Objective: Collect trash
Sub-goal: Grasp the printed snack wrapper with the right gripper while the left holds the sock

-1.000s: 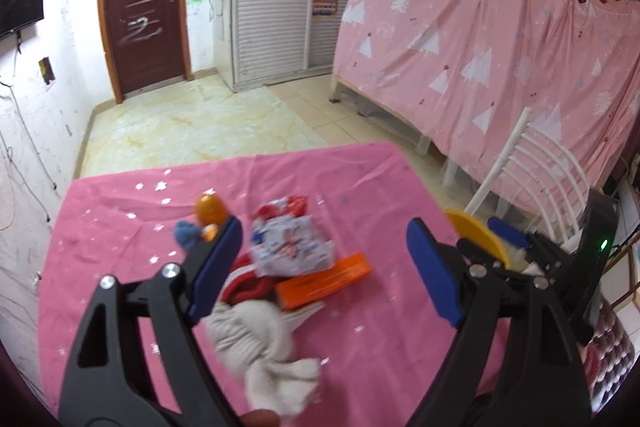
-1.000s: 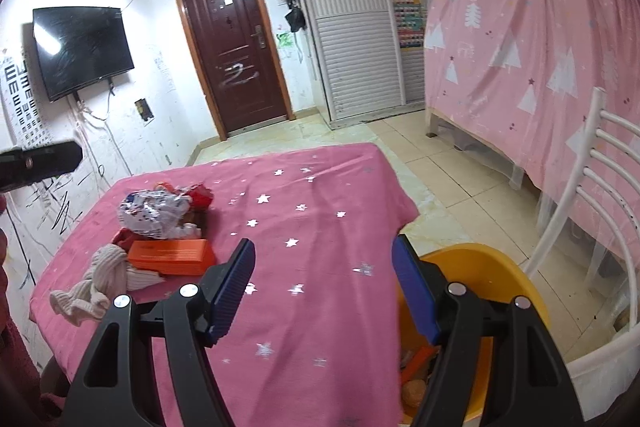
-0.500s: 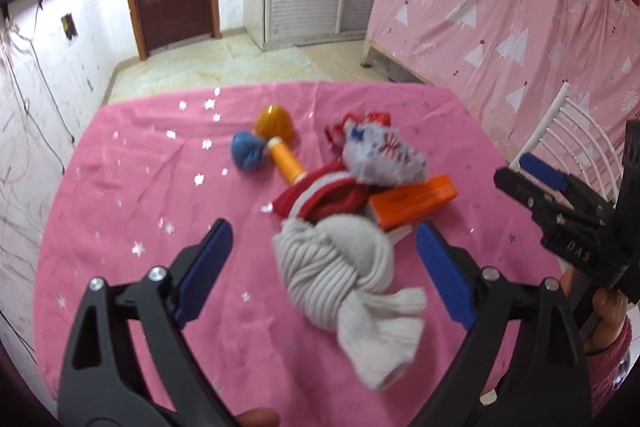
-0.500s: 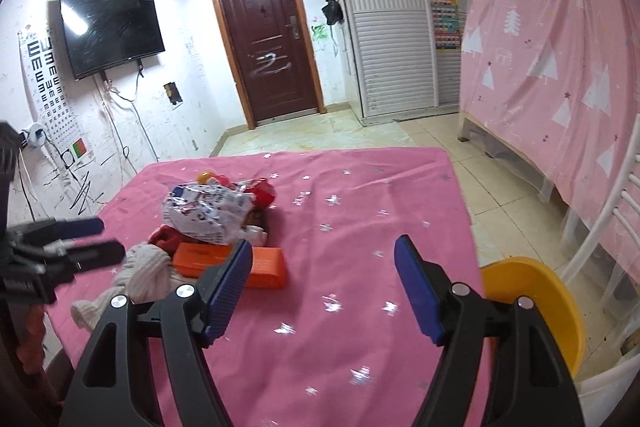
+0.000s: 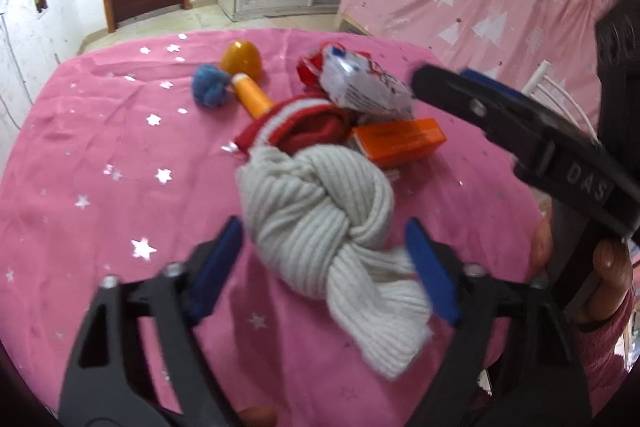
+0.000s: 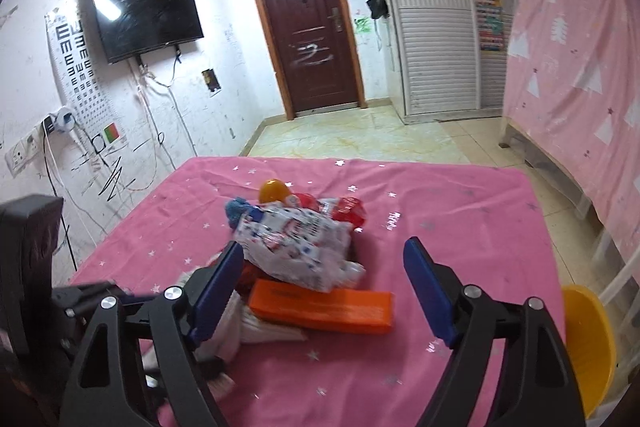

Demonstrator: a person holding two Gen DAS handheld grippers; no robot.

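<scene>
Trash point(image 5: 364, 83) could snag as the closing left tool point(image 5: 324, 259) straddles the knotted sock point(image 5: 320, 211), right tool point(image 6: 324, 281) opening empty.

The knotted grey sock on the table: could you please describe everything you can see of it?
The knotted grey sock is pale ribbed knit, tied in one bulky knot with a loose end trailing toward the camera. It lies on the pink tablecloth, its far end against the red-and-white sock. It sits between the closing jaws of the left gripper.
</scene>
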